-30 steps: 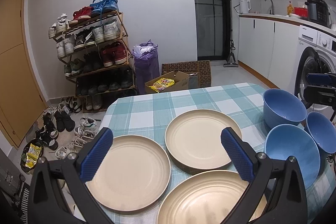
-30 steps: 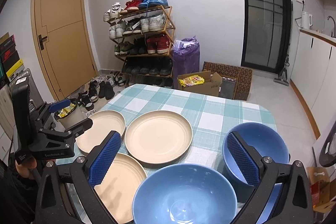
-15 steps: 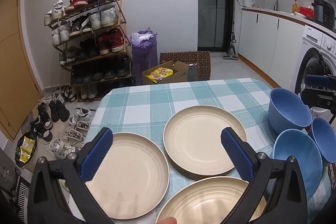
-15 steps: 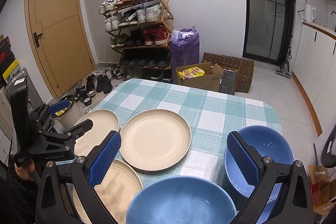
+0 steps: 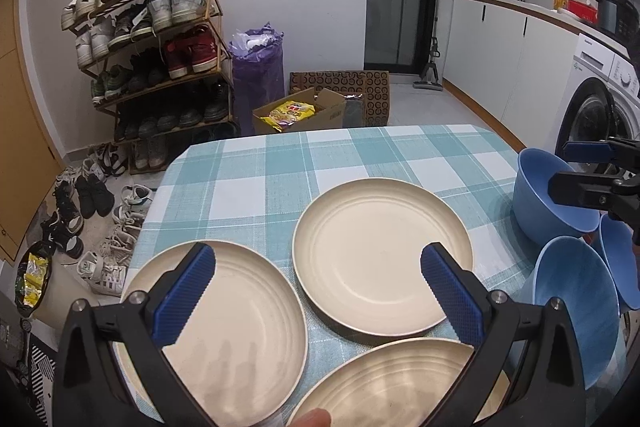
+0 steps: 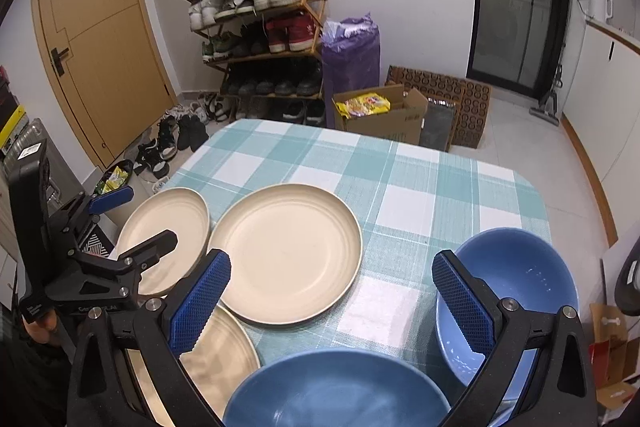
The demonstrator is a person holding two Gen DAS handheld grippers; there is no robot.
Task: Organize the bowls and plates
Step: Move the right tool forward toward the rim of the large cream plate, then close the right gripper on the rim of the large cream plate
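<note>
So from this side you get the right hand-held gripper (image 6: 326, 301) with its blue pads spread wide and nothing between them, hanging over the checked counter (image 6: 416, 183). Three cream plates sit on it: the far plate (image 6: 286, 253) in the middle, the left plate (image 6: 164, 233) just beside it, and the near plate (image 6: 212, 359) partly behind the left pad. Two blue bowls show too, a near bowl (image 6: 336, 391) at the bottom edge and a right bowl (image 6: 520, 283). The left hand-held gripper (image 6: 120, 217) is off to the left over the left plate, jaws apart. Shoe rack (image 6: 260, 27) in the back.

Both hand-held grippers (image 5: 318, 291) (image 6: 330, 297) farther back.
</note>
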